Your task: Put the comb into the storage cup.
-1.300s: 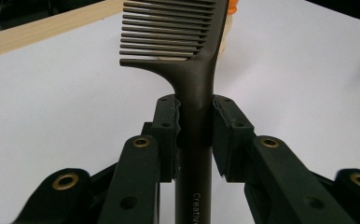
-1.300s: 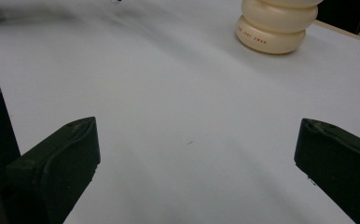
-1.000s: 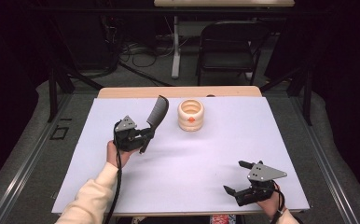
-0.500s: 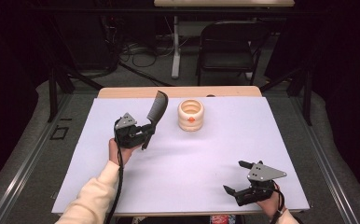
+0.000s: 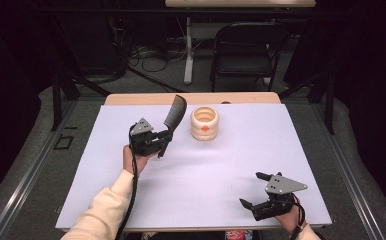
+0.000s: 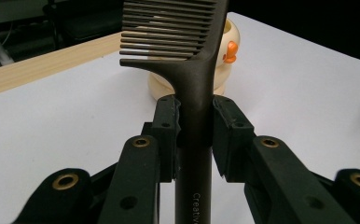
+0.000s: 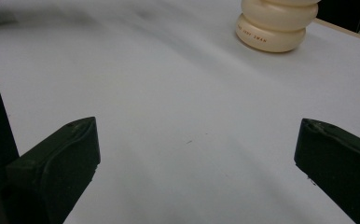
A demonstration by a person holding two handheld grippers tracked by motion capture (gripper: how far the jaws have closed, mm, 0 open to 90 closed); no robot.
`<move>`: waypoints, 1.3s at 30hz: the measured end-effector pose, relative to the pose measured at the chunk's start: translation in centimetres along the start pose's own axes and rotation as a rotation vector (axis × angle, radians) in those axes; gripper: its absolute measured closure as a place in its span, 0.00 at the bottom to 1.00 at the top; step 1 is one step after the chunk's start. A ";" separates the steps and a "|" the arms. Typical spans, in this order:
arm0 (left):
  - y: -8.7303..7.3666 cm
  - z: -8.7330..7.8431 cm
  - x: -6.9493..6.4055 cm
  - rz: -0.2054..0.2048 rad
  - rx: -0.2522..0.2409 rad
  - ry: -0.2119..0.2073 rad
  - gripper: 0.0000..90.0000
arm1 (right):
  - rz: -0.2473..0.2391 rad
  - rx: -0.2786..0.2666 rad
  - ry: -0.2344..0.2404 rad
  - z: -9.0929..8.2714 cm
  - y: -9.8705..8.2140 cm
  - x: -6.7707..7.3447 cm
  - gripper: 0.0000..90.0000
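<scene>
My left gripper (image 5: 165, 138) is shut on the handle of a black comb (image 5: 174, 114), held above the white table left of centre. The comb slants up toward the far side, its toothed end close beside a cream ring-shaped duck cup (image 5: 204, 123) with an orange beak. In the left gripper view both pads (image 6: 166, 122) clamp the comb (image 6: 192, 93) handle, and the duck cup (image 6: 229, 42) stands just behind the teeth. My right gripper (image 5: 252, 190) rests low at the near right of the table, open, with nothing between its fingers. The right gripper view has the duck cup (image 7: 276, 25) far ahead.
The white table sheet (image 5: 231, 160) covers a wooden top whose far edge (image 5: 131, 99) shows bare. Beyond the table stand a folding chair (image 5: 246, 50), a table leg and loose cables on the floor. A dark stand (image 5: 61, 85) rises at the far left.
My left gripper has carried the comb slightly to the right and forward, bringing its teeth nearer the duck cup. The right gripper has stayed put.
</scene>
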State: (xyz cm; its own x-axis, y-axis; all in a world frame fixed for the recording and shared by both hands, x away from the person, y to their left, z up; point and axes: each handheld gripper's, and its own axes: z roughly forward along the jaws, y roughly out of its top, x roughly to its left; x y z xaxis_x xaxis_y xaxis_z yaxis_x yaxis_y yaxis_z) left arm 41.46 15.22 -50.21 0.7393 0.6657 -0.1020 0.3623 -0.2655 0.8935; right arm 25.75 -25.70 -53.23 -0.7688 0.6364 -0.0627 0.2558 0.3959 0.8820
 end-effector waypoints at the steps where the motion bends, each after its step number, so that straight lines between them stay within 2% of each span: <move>1: 0.0 0.1 0.0 0.001 -0.001 0.000 0.81 | 0.000 0.001 0.000 0.0 0.0 0.0 0.00; 25: 0.7 1.1 0.0 -0.023 -0.023 -0.008 0.81 | 0.001 0.001 -0.002 0.0 0.0 0.0 0.00; 39: 1.7 1.8 -0.2 -0.033 -0.070 -0.019 0.81 | 0.003 0.000 0.000 0.0 0.0 0.0 0.00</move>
State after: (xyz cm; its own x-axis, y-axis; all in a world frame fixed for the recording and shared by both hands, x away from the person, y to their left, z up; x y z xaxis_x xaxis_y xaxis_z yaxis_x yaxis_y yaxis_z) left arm 42.96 13.35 -49.47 0.7384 0.6597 -0.1398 0.3465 -0.1933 0.9179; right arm 25.77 -25.66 -53.23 -0.7680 0.6376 -0.0601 0.2578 0.3938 0.8823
